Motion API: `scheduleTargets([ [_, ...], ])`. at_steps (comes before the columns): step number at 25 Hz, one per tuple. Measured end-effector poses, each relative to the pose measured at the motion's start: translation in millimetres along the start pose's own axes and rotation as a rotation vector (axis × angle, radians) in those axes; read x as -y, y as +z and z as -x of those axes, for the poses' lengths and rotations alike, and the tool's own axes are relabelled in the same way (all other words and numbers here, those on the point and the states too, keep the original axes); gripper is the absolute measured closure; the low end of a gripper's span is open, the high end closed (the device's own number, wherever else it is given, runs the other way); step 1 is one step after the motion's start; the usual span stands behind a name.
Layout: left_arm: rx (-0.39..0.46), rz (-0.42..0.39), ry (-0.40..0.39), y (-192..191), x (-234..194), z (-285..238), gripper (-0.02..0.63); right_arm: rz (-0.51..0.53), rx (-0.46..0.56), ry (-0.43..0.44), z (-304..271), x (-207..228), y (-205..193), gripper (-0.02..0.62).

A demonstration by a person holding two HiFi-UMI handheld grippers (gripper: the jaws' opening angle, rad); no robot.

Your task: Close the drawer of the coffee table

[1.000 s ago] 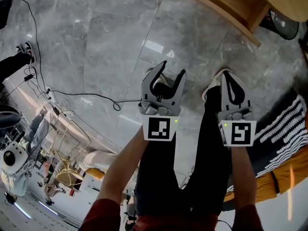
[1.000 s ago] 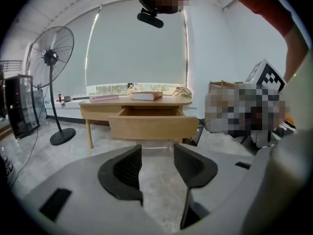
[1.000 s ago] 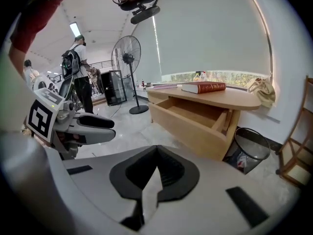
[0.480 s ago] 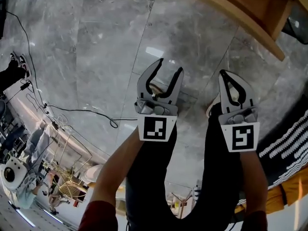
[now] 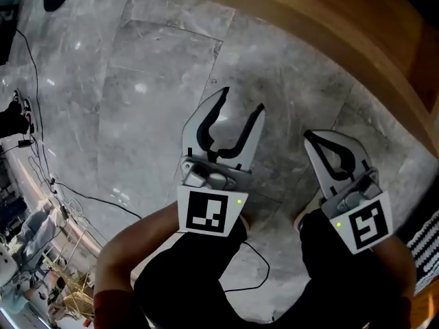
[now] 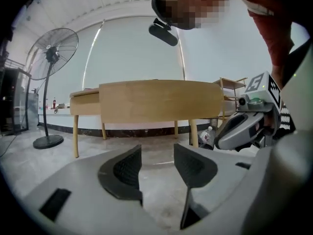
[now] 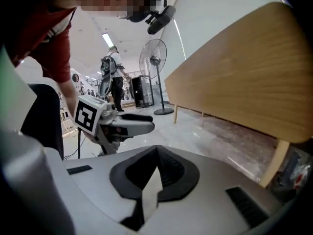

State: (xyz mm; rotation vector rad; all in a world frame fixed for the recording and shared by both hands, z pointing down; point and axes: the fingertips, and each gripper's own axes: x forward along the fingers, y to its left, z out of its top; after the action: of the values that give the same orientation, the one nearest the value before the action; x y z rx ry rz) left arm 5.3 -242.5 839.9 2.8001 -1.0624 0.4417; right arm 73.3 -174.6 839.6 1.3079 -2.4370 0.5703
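Grippers low over marble floor (image 5: 137, 81): left gripper (image 5: 241, 101) spread, empty; right gripper (image 5: 310, 137) pressed together; coffee table (image 5: 357, 40) ahead, front panel (image 6: 161, 102) possibly its drawer.

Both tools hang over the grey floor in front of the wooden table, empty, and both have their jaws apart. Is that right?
Not quite. Only the left tool has its jaws apart. The right tool has its jaws together, as the right gripper view shows. The rest holds: both are empty and hang over the grey floor in front of the wooden table.
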Motion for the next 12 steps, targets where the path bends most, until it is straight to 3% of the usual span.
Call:
scheduleTargets([
  [4,0.082,-0.053,0.000,16,-12,-20,0.404,0.018,0.064,-0.022,-15,23,14,0.598],
  [10,0.191,-0.046,0.040,55,-29,-34,0.405,0.040,0.165,-0.052,-10,36,33,0.598],
  [12,0.187,-0.046,0.041,60,-29,-35,0.404,0.064,0.188,-0.044,-2,29,42,0.598],
])
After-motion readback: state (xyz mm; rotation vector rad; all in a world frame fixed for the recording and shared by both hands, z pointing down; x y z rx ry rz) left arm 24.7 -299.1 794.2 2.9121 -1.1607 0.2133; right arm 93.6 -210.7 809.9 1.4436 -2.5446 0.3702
